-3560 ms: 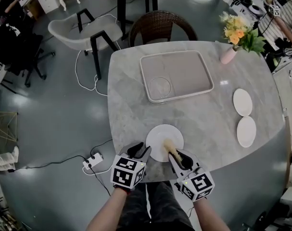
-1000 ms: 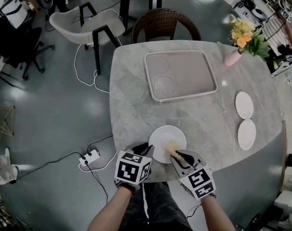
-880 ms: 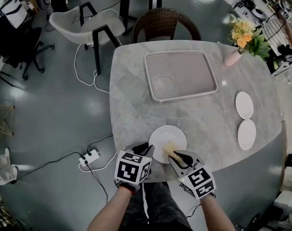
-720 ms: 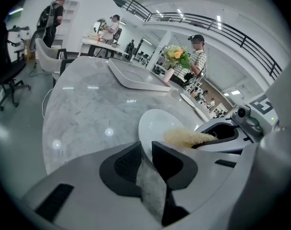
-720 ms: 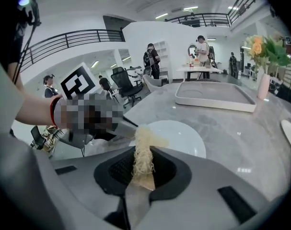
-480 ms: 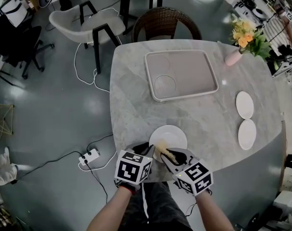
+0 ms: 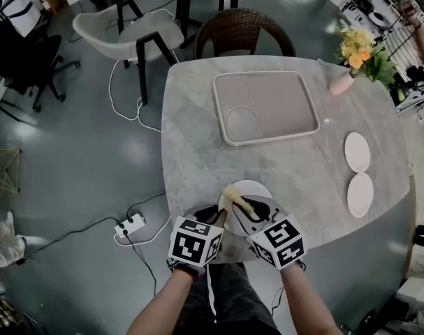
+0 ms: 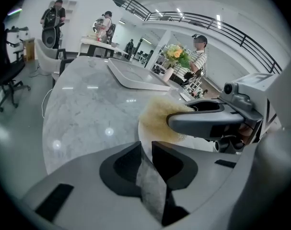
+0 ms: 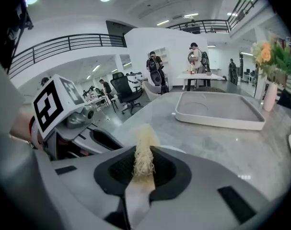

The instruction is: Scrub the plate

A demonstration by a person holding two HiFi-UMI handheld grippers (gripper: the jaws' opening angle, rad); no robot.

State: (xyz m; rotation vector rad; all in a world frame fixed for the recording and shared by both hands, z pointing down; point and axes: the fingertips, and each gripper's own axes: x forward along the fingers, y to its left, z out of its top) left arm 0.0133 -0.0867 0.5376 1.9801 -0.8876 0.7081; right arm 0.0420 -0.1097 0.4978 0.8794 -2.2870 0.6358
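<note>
We pin the plate [image 7: 259, 190] at the near edge of the table [image 7: 198, 152]. Left gripper [image 7: 212, 217] is clamped on its rim, likely so it won't slide. Right gripper [image 7: 241, 208] pinches the scrubber [image 7: 230, 197], its tuft pressed on the plate's left side for scrubbing.

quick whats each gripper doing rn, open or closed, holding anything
left gripper: closed on the rim of the round white plate
right gripper: closed on the pale yellow fibrous scrubber

plate [image 7: 258, 190]: we see it white, round, lying flat at the near middle.
scrubber [image 7: 231, 196]: we see pale yellow fibres over the plate's left rim.
</note>
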